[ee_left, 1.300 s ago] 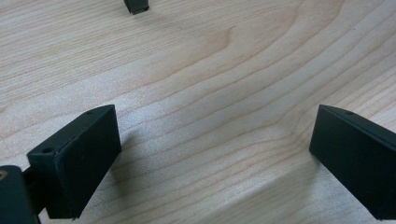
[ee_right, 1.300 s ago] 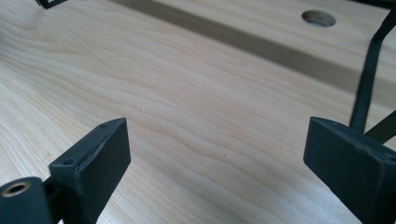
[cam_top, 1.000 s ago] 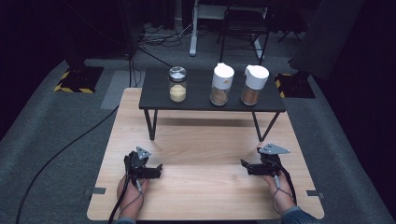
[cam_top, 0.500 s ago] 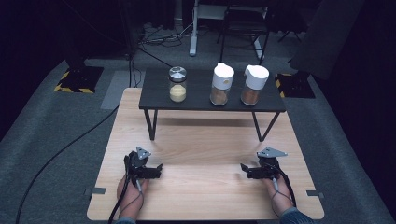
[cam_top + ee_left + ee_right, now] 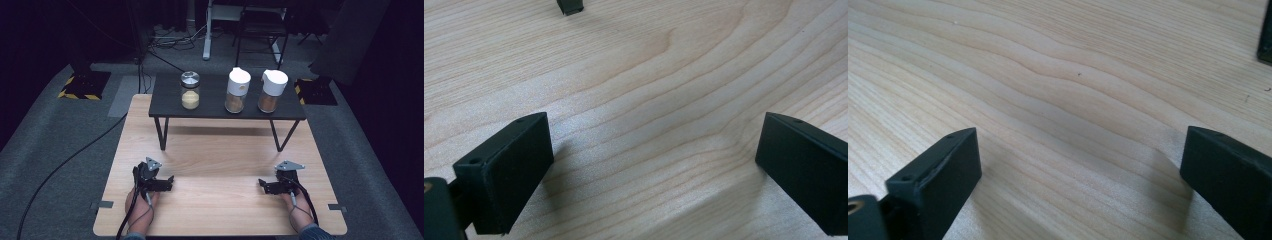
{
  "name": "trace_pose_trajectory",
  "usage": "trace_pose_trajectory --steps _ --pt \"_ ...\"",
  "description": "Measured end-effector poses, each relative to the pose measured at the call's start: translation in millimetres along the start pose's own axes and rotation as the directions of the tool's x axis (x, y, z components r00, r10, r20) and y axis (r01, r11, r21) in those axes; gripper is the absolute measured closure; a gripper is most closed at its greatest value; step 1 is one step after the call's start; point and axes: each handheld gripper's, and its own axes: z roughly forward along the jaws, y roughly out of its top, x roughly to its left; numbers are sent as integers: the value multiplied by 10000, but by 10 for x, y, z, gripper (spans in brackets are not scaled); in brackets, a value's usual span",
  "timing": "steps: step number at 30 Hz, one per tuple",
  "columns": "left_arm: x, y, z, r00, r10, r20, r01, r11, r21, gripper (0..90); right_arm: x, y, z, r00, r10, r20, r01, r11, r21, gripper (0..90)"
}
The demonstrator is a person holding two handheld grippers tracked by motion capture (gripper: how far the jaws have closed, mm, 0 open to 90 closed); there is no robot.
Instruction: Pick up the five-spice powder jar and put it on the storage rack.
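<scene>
Light falls from above onto my wooden surface (image 5: 220,155), bright against a dim, nearly black room. The black side table (image 5: 225,95) throws a soft shadow beneath itself. My jaws cast faint shadows on sharp wood grain; their near ends blur slightly.

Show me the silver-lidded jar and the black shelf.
silver-lidded jar (image 5: 190,91), high view, on its glass body.
black shelf (image 5: 165,97), high view, on its bare top, left of the jar.

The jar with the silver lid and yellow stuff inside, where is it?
In the high view, the clear glass jar with the silver lid stands on the left part of the small black table, apart from the two white-capped jars to its right.
</scene>
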Motion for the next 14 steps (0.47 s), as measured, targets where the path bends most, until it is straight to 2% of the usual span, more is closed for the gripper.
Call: trace_pose_trajectory --steps 14 --pt "2 2 -1 10000 26 3 -26 10000 15 19 -1 8 3 10000 -10 -22 10 10000 63 4"
